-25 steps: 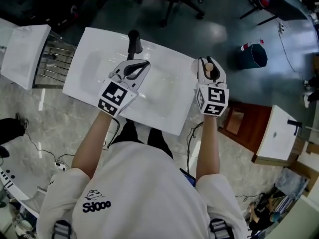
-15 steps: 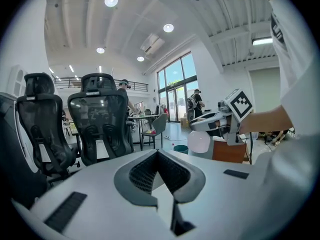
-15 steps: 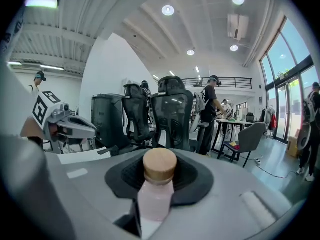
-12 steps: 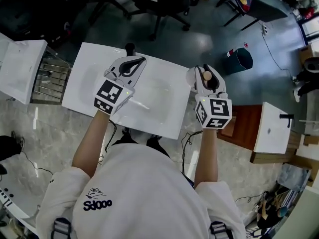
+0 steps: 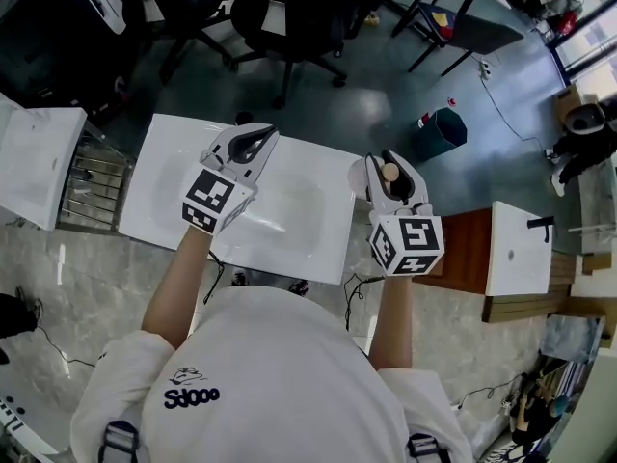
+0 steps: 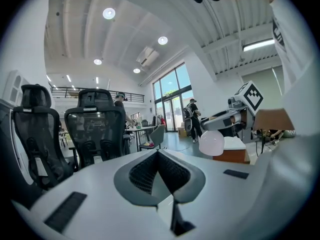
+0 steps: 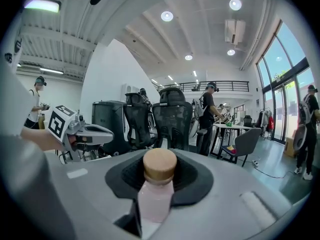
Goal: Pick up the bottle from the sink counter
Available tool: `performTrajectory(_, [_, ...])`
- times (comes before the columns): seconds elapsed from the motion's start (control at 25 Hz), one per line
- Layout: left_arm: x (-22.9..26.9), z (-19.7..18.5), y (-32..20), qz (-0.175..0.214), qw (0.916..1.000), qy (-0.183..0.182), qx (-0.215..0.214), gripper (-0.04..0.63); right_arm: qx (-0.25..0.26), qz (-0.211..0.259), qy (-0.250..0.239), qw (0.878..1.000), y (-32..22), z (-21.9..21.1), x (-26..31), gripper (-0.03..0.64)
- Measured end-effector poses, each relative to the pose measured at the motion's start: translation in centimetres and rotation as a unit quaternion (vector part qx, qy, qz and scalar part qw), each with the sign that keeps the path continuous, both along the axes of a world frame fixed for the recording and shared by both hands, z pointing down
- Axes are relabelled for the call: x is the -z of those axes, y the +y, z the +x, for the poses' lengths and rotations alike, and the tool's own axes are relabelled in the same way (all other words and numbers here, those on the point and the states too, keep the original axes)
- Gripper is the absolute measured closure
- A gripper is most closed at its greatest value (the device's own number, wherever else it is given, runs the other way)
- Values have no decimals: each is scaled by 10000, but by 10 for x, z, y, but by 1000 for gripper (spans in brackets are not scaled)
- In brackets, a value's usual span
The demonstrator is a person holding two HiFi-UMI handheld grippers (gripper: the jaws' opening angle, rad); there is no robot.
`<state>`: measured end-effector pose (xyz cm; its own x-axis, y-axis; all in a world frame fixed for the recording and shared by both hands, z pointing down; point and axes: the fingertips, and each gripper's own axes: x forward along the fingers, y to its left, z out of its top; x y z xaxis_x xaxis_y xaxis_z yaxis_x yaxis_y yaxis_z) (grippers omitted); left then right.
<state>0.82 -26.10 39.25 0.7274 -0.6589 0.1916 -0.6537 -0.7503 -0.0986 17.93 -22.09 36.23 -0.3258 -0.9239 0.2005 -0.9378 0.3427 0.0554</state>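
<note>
A pale pink bottle (image 7: 156, 196) with a round wooden cap (image 7: 160, 166) stands upright between the jaws of my right gripper (image 7: 159, 184), which is shut on it. In the head view the bottle (image 5: 389, 173) is held in the air by the right gripper (image 5: 390, 179), over the right end of the white sink counter (image 5: 164, 167). My left gripper (image 5: 253, 141) hovers above the basin's back edge, shut with nothing in it; its black pads (image 6: 145, 171) meet in a point. From the left gripper view, the bottle's rounded base (image 6: 211, 142) shows to the right.
A second white sink (image 5: 39, 157) and a metal rack (image 5: 92, 177) lie to the left. A wooden cabinet (image 5: 465, 249) and another white basin (image 5: 516, 249) stand at the right. Office chairs (image 5: 289, 13) and a green bin (image 5: 442, 128) are on the dark floor behind.
The sink counter looks smaller and farther below than before. Both grippers stay above it, the right one still shut on the bottle. The black faucet is now hidden behind the left gripper.
</note>
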Motion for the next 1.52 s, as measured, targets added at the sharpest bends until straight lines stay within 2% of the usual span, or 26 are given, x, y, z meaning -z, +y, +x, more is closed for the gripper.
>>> performTrajectory(0.16, [19,3,1,265,9994,207,-64,591,-90,167,22,9998,9,1,15,499])
performTrajectory(0.44, [38,-2,5,432,9986,281,-118,591,-121,286,36,9995,22,-4,32,499])
performTrajectory(1.12, [41,9,19,505,9981,141,-319,591,31,244,64,9997,31,-17,29,500])
performTrajectory(1.52, [41,11,22,555,9979,137,-310,591,-59,233,140,9996,29,-11,26,500])
